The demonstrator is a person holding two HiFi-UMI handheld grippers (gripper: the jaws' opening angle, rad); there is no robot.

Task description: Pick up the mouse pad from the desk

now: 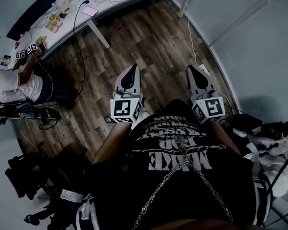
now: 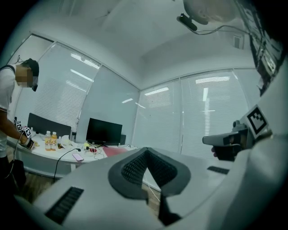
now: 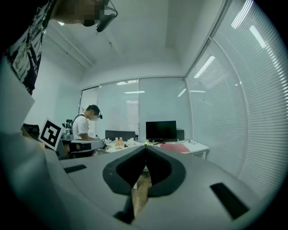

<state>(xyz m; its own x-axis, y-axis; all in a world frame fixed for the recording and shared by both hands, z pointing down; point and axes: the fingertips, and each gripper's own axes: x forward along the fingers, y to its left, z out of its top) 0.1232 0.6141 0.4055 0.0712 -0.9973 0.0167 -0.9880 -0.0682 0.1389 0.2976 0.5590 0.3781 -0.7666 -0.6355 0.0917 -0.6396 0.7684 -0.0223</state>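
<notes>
1. The mouse pad (image 3: 175, 147) is the flat reddish sheet on the white desk (image 3: 199, 148) across the room, in front of the black monitor (image 3: 160, 130) and a bit to its right. Both grippers are well away from it, held level over the wood floor (image 1: 152, 45).
2. The left gripper (image 1: 133, 70) and right gripper (image 1: 193, 71) are both closed tip to tip with nothing between them. If they reach the desk like that, they'll just shove the pad along, so they need opening first.
3. Biggest worry imo: the pad looks thin and lies flat, so there's no edge to bite. A jaw has to slip under a corner, or the pad has to be dragged to the desk's rim. Otherwise the tips will probably skate off it.
4. Loose wires (image 2: 95, 149) sit near the pad, and a pink phone (image 2: 78, 157) lies further along. A sloppy approach could hook a wire or knock the phone.
5. A white cord (image 1: 190, 40) runs across the floor on the way over, so that's a trip or snag risk. Another person (image 3: 85, 126) is working at the far end of the same desk, so there's a chance of bumping them.
6. Materials: the pad looks soft, matte and rectangular, so it'll likely flop when lifted by one side. The desk top is smooth and hard. The jaws are grey plastic with dark ribbed pads (image 2: 135, 167), which should grip well. The floor is wood-grain planks.
</notes>
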